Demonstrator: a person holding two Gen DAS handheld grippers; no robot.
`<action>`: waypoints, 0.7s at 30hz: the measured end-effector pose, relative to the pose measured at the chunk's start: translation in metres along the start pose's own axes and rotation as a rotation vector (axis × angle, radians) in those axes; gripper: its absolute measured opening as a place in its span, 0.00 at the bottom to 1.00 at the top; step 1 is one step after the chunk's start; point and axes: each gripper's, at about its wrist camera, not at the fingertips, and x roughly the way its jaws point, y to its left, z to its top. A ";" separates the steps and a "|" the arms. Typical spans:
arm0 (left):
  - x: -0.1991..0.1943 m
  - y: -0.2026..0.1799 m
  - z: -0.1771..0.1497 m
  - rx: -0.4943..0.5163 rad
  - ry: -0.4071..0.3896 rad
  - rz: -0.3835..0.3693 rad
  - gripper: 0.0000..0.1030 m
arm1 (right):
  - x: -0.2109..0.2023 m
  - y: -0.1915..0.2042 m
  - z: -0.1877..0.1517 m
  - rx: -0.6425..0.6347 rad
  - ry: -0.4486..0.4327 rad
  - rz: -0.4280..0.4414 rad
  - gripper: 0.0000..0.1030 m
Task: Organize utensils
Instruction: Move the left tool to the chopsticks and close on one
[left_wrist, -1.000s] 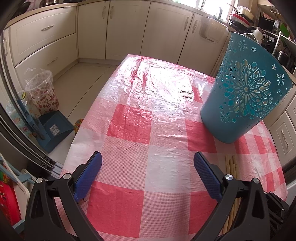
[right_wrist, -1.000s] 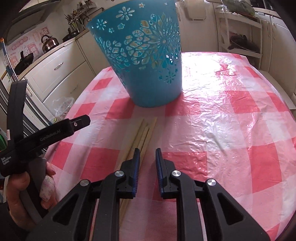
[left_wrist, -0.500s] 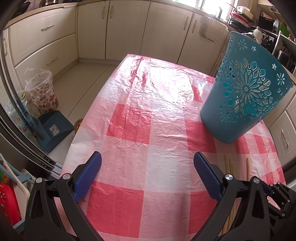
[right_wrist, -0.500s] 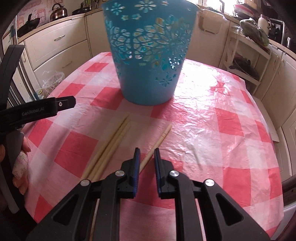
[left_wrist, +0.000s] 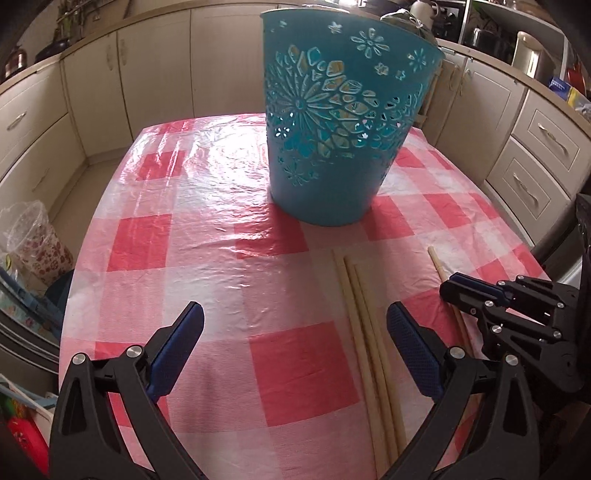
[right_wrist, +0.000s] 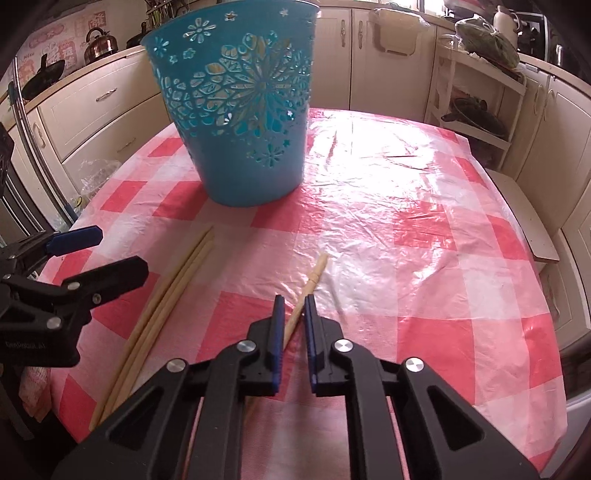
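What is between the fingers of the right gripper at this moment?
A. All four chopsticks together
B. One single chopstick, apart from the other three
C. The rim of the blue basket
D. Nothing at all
B. In the right wrist view, the right gripper has its narrow jaws around one single chopstick, while the three other chopsticks lie together to its left and the blue basket stands further away.
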 end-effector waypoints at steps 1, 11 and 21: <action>0.002 -0.002 0.000 0.001 0.010 0.006 0.92 | 0.000 -0.001 0.000 0.005 0.000 0.007 0.10; 0.012 -0.002 -0.005 -0.003 0.075 0.076 0.85 | -0.001 -0.008 0.001 0.051 0.005 0.052 0.10; 0.014 -0.021 0.001 0.044 0.079 0.106 0.47 | -0.002 -0.008 0.001 0.049 0.001 0.069 0.15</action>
